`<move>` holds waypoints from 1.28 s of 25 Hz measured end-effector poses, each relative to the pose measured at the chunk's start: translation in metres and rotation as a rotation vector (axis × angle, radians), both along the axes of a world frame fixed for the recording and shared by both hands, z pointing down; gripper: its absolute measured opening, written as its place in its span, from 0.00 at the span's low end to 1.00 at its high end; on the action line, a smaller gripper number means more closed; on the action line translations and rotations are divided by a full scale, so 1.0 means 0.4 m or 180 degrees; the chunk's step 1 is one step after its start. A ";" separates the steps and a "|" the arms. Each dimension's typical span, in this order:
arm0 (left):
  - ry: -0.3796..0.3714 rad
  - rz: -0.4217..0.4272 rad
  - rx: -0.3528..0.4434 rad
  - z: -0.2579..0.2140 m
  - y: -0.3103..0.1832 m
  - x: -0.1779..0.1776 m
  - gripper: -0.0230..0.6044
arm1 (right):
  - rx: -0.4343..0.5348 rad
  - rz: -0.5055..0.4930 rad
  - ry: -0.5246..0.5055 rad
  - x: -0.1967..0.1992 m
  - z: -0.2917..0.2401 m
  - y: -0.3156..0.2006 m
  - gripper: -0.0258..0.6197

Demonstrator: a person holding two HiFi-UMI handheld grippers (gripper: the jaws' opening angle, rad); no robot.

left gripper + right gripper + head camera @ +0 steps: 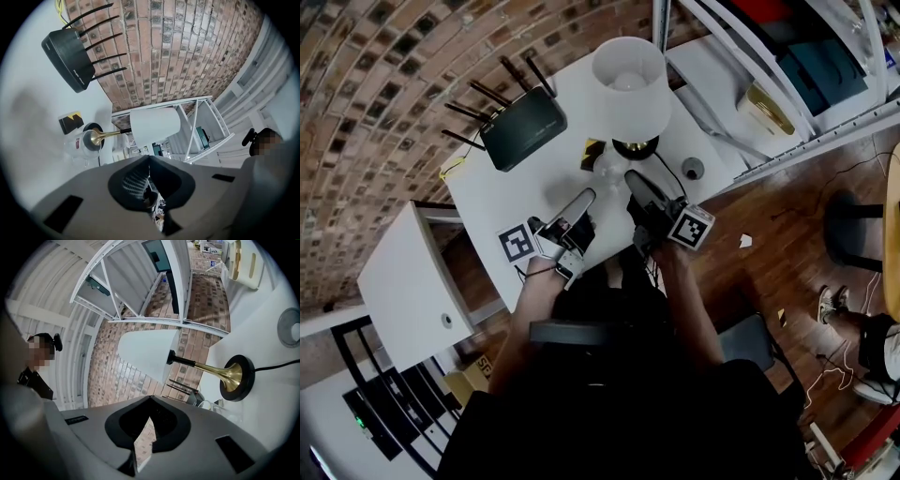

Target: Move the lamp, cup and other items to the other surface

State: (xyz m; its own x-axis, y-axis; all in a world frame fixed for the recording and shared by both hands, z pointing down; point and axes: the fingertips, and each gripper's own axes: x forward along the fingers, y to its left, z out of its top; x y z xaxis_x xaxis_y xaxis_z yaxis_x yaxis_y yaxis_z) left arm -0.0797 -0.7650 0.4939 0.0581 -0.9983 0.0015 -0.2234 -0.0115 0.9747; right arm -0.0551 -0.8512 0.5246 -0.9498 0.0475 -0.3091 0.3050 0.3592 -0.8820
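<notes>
Only the head view shows both grippers together. The left gripper [584, 199] and right gripper [633, 178] hover side by side over the white table [497, 202], just short of the lamp [628, 89]. Each gripper view shows its own jaws clenched tip to tip on nothing.

The left gripper view adds a yellow-and-black card [70, 122] beside a clear cup [78, 146], which stands in front of the lamp's base. The right gripper view shows the lamp's brass stem flaring into a round black base with a cord, and a grey disc [290, 326] beyond.

The lamp has a white shade and stands upright between the router [523, 127] and the white shelf [769, 56].
</notes>
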 end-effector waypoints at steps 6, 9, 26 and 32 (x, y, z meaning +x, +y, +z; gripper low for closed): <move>-0.0090 0.0104 0.0096 -0.037 0.003 0.016 0.06 | 0.0075 0.0029 -0.0110 0.015 -0.053 0.004 0.05; -0.0075 0.0171 0.0135 -0.045 0.023 0.021 0.06 | 0.0047 0.0091 -0.0105 0.024 -0.066 0.017 0.05; 0.0199 0.0412 0.0593 -0.111 0.382 0.009 0.06 | 0.0127 0.0652 -0.0017 0.137 -0.207 0.371 0.05; 0.0272 0.0555 0.0755 -0.129 0.510 0.062 0.06 | 0.0148 0.0785 -0.0082 0.210 -0.249 0.541 0.05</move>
